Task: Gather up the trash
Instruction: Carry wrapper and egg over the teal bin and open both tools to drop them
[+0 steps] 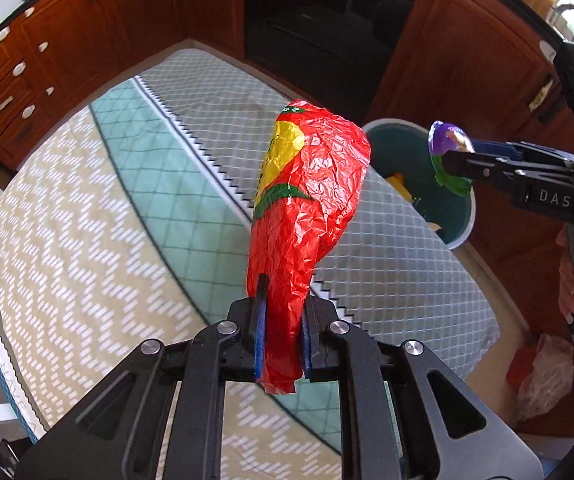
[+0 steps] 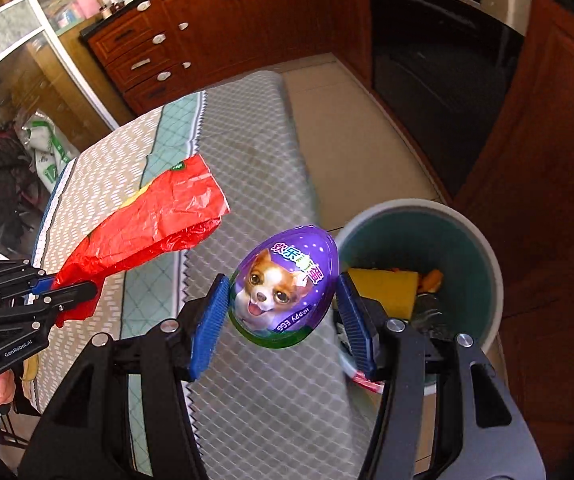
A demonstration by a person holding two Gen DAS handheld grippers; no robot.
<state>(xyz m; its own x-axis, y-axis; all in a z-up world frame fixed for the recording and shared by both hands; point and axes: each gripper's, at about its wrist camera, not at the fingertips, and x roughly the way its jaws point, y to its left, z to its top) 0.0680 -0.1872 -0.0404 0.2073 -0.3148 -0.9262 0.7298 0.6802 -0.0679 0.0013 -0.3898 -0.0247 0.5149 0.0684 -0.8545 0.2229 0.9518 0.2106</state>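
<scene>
The round bin [image 2: 483,264] with a pale rim and teal inside stood at the right end of the table, close to its near right corner, and held a yellow wedge-shaped piece [image 2: 383,290], some orange scraps [image 2: 433,278] and darker litter lower down that was too blurred to name. The right gripper [image 2: 283,312] was clenched on a purple plastic egg [image 2: 285,290] printed with a puppy, its blue pads pressing the egg's two sides, held in the air just left of the bin's rim. The left gripper [image 1: 281,334] was clamped tight on the lower end of a crumpled red wrapper [image 1: 307,204] with yellow and green print, which stuck up above the patterned tablecloth [image 1: 99,216], well left of the bin. The cloth hung over the table's far edge, and beyond it a strip of bare tiled floor [image 2: 351,120] ran to the brown cabinets [image 2: 207,28] and a dark oven door [image 2: 435,56]. A clear plastic bag [image 1: 543,372] lay on the floor past the right end.
</scene>
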